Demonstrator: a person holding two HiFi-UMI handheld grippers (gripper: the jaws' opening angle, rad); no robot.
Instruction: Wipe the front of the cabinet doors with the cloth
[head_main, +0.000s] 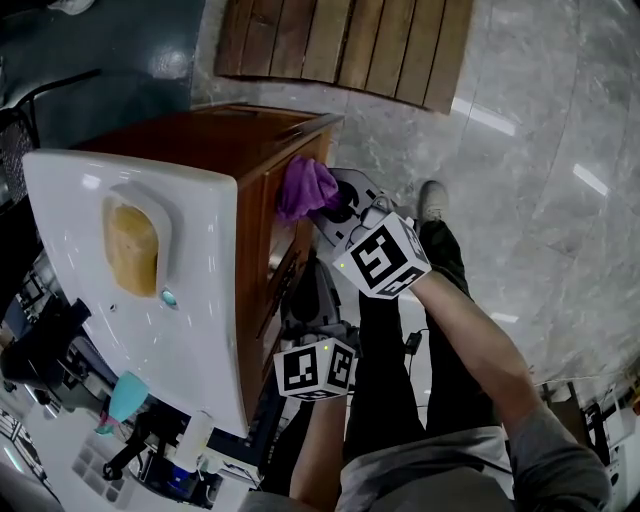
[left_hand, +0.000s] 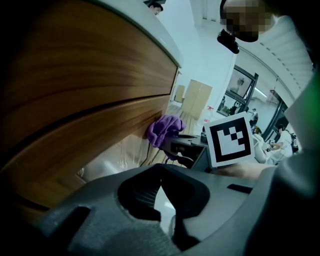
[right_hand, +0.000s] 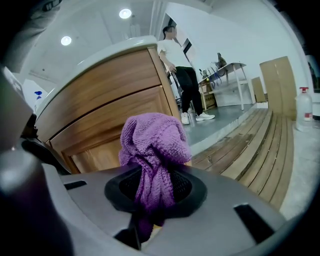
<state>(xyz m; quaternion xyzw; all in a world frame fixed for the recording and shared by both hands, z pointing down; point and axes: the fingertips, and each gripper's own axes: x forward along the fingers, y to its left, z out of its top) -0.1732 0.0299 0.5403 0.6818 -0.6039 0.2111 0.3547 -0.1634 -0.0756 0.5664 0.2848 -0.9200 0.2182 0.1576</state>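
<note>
Purple cloth (right_hand: 155, 142) bunching in right claw (right_hand: 150, 200), pinching tight, pressing onto wooden door (right_hand: 107, 107) for wiping; left claw (left_hand: 160, 192) hanging low, idling, pressed together, gripping nothing.

Floor (head_main: 560, 150) off cabinet (head_main: 272, 235) front is open; person's legs (head_main: 382, 385) crowd the near end (pallet (head_main: 340, 45) lies past far corner).
</note>
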